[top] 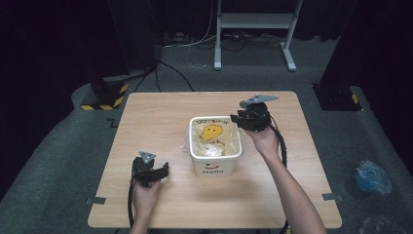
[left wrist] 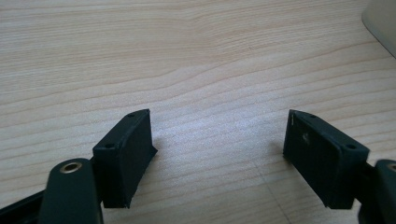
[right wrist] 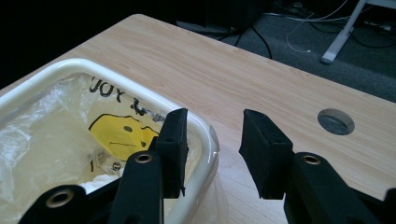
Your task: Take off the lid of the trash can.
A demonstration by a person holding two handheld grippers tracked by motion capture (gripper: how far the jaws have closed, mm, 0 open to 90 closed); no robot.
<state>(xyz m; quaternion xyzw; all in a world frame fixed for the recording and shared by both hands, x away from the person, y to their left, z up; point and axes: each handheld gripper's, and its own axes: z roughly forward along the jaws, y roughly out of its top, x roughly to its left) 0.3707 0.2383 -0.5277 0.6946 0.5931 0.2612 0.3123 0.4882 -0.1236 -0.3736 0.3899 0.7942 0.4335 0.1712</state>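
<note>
While the left gripper [top: 157, 171] rests low on the table [top: 160, 112], well apart from the work, the right gripper [top: 249, 118] sits at the far right corner of the white bin [top: 214, 163], and that corner is what the coming move seems to turn on. In the right gripper view one jaw hangs inside the rim [right wrist: 205, 133] and the other outside it, so the rim and the edge of the plastic bag [right wrist: 51, 140] lie between them; the jaws stand at a middling width and do not yet press on either. The bin stands near the table's middle, its printed front facing the person, and the right hand [top: 265, 139] is clearly the nearer one. Judging from this, the next move is a pinch on the bag's edge where it spills over the rim. From the high view you get the bin's place and both hands; the right gripper view alone reveals the straddle. Bare wood lies between the wide, empty jaws in the left gripper view, with a sliver of the bin [left wrist: 380, 23] off to one side.
</note>
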